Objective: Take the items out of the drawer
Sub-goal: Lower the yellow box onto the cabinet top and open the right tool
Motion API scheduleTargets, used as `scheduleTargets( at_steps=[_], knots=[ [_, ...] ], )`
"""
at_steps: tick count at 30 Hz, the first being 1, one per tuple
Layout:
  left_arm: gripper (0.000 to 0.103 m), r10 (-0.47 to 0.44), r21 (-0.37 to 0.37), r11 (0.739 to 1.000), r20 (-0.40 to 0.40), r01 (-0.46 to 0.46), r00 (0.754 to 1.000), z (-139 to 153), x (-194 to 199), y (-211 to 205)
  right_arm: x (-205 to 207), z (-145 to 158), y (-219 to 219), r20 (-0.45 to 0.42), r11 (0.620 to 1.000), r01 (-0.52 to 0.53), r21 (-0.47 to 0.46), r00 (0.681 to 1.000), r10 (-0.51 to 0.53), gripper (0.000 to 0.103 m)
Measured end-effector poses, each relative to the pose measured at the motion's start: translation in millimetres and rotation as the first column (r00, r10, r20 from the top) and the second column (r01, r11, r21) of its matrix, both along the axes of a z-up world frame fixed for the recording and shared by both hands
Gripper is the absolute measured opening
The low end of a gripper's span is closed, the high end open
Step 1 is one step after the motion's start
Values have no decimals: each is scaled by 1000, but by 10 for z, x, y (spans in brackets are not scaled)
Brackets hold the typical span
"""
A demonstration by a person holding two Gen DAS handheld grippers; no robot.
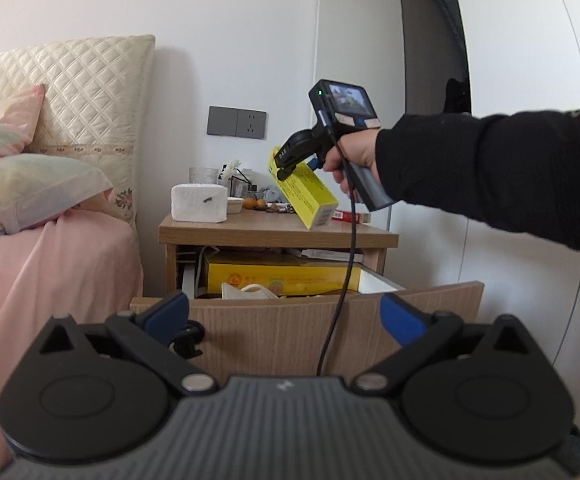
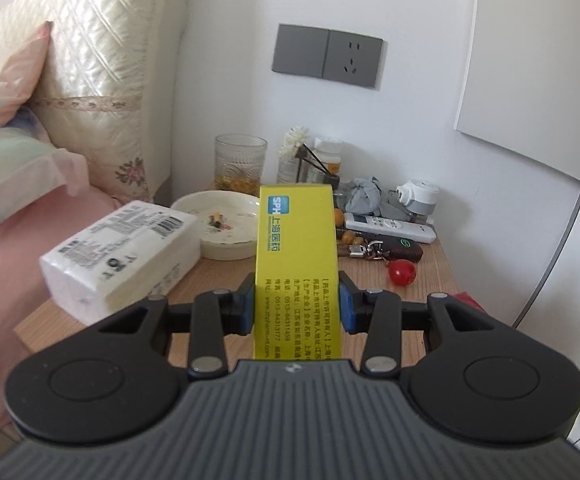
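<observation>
The right gripper (image 2: 298, 304) is clamped on a yellow box (image 2: 295, 248), its blue pads (image 2: 345, 306) pressed against the box's two long sides. In the left wrist view the same gripper (image 1: 286, 168) holds the box (image 1: 309, 192) tilted above the counter (image 1: 274, 232), with the box's lower end close to the counter's near right part; whether it touches the wood I cannot tell. A hand (image 1: 349, 160) in a black sleeve (image 1: 489, 176) grips the handle, and a black cable (image 1: 345, 280) hangs from it down past the drawer.

The left gripper (image 1: 286, 316) is spread wide and holds nothing, just in front of the open drawer (image 1: 290, 332). Inside the drawer lie a larger yellow carton (image 1: 282, 276) and a white mask (image 1: 250, 291) near the front.

On the counter, a white tissue pack (image 2: 126, 256) sits at the left, a white dish (image 2: 220, 224) just behind it, and a glass (image 2: 240, 162) at the far edge. To the right lie a white remote (image 2: 389, 226), keys (image 2: 365, 249) and a red ball (image 2: 401, 272). A grey socket (image 2: 327, 56) is on the wall above. A bed (image 1: 50, 264) with pink sheet and pillows stands left of the counter.
</observation>
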State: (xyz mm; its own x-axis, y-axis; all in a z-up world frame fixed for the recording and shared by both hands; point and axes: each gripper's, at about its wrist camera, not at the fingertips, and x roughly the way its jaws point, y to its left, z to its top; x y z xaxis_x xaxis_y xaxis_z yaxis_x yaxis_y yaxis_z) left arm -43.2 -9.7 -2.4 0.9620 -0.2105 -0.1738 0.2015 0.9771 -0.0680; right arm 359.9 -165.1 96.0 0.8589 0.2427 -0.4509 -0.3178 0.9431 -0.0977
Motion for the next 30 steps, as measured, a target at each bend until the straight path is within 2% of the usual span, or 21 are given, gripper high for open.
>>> scheduleTargets(
  at_steps=[6,10,16,21,22,24,25,26,29,30],
  knots=[
    [103,-18,-20,1000,-48,17,999,-43,105,18,262,-215,-76,-57,1000,10,26,998,-8,43],
    [103,-9,-10,1000,-47,8,999,-58,125,37,360,-306,-127,-93,998,14,55,996,-9,43],
    [103,1,-7,1000,-50,-2,999,-56,126,69,433,-300,-64,-103,1000,-2,30,995,5,43],
    [103,1,-4,1000,-50,-1,999,-55,117,61,434,-285,-69,-104,999,2,52,995,3,45],
    [103,0,-3,1000,-50,-1,999,-55,112,54,416,-272,-75,-97,999,5,54,995,0,47],
    [103,0,-2,1000,-49,0,999,-54,108,46,379,-245,-86,-84,998,11,57,996,-6,68],
    [103,0,-1,1000,-49,0,999,-55,108,40,354,-228,-92,-76,998,9,58,997,-5,74],
    [103,-1,2,1000,-49,1,999,-58,108,36,323,-204,-104,-71,998,3,60,998,1,78],
    [103,-1,13,1000,-43,2,999,-62,105,21,214,-121,-156,-55,997,-6,80,998,11,80],
    [103,-1,17,1000,-41,2,999,-62,101,15,172,-94,-176,-49,996,-5,88,999,9,89]
  ],
)
